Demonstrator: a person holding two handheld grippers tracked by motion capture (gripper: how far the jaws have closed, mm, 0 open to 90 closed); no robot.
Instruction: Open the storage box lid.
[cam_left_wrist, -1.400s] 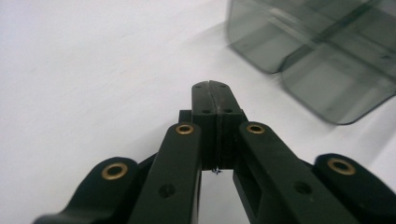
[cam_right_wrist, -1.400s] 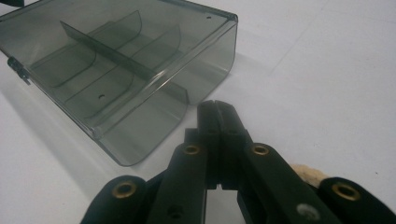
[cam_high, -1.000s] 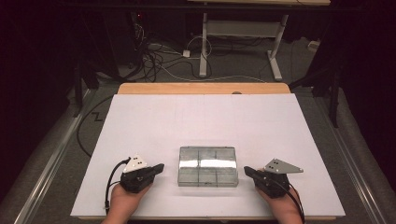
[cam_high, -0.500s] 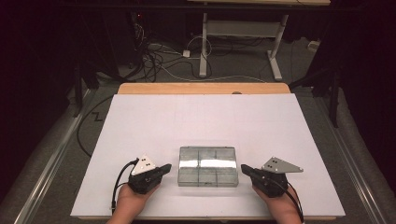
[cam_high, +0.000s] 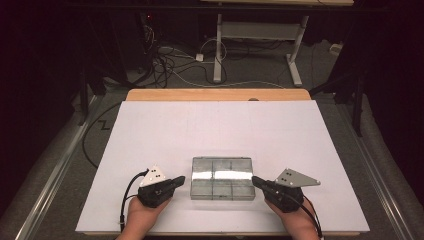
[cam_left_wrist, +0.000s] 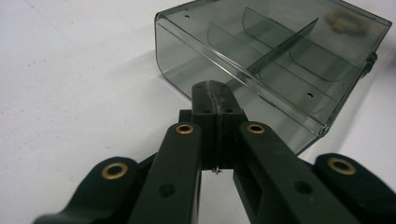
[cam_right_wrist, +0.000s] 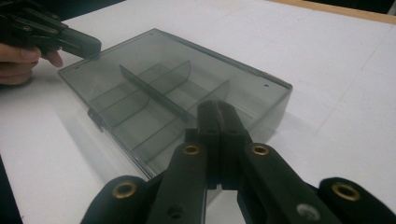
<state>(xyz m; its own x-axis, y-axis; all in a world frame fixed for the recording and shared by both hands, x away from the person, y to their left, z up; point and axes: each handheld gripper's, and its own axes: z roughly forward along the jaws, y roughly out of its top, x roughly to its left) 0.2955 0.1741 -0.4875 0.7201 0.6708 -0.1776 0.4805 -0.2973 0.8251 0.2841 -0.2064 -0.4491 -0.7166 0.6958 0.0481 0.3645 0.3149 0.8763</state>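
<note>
Left gripper (cam_high: 179, 181): jaws together, empty, tip at left edge of clear box (cam_high: 222, 178). Right gripper (cam_high: 257, 181): jaws together, empty, tip at right edge. Both hands low, angled inward. Box near front of white table (cam_high: 210, 125).

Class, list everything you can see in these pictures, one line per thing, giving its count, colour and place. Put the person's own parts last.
Compartment box: one, clear smoky grey, lid shut, near middle of the sheet between the two tools.
Small pale item: one, cream, inside the box at a far corner; too blurred to identify.
Sheet: one, white, covering the table.
Table: one, wooden edge showing at the far side.
Desk frame: one, white, on the floor beyond.
Cables: several, black and white, on the floor beyond.
Left tool: one, black, shut, tip at the box's left edge.
Right tool: one, black, shut, tip at the box's right edge.
Hands: two, at the near edge.
</note>
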